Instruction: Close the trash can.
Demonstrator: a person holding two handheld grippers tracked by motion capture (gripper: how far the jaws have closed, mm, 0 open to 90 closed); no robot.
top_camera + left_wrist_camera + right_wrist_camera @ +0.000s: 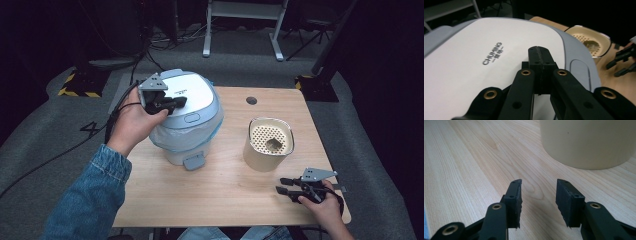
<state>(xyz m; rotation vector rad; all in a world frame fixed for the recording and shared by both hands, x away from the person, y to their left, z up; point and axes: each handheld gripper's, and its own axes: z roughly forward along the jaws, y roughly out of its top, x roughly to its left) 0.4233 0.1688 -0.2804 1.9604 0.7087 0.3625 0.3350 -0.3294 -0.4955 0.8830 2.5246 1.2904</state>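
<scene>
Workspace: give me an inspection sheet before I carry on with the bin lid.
Surface: wooden table, with a round dark spot near its far edge.
Job's things: white bin with its lid down and a bag edge under the rim; a grey pedal at its base.
Clutter: beige pot with a perforated insert.
Grippers: left gripper shut, empty, over the lid; right gripper open, empty, low over the table near the pot.
Cables: black cable trailing across the floor from the left gripper.
Surroundings: grey carpet, white frame legs, dark stands.
</scene>
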